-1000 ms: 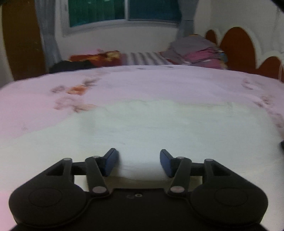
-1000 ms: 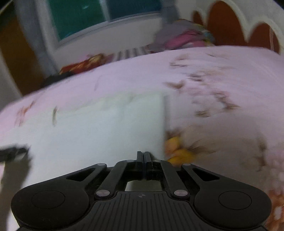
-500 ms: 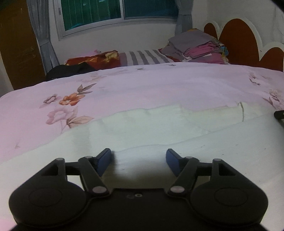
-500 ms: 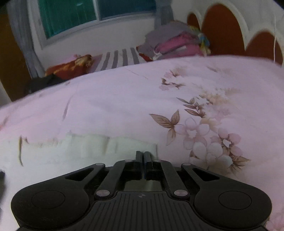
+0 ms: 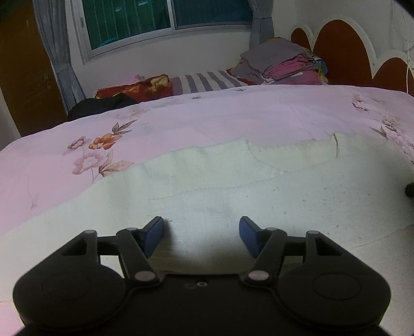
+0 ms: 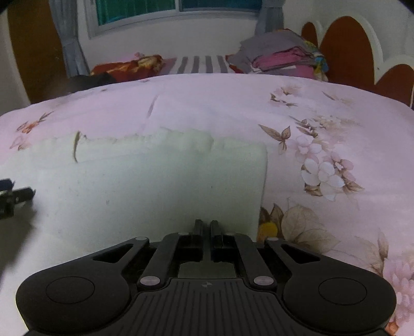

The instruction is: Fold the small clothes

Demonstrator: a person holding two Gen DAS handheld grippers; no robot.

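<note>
A white garment (image 5: 233,191) lay spread flat on a bed covered by a pink floral sheet (image 5: 207,116), its ribbed far edge turned toward the window (image 5: 165,20). The left gripper (image 5: 201,234) hovered low over the cloth's near edge, its 2 blue-padded fingers (image 5: 154,234) spread wide apart with nothing between them. The right gripper (image 6: 206,228) sat at the garment's near right corner, its fingers drawn almost together, only a thin slit showing; whether they pinched the fabric could not be told from the right wrist view. The garment's right edge (image 6: 264,181) stood slightly raised beside a printed flower. At the far side of the bed sat a stack of folded clothes (image 5: 282,64), a striped cloth (image 5: 207,80), a red patterned pillow (image 5: 139,89) and a rust-coloured headboard (image 5: 339,49).
</note>
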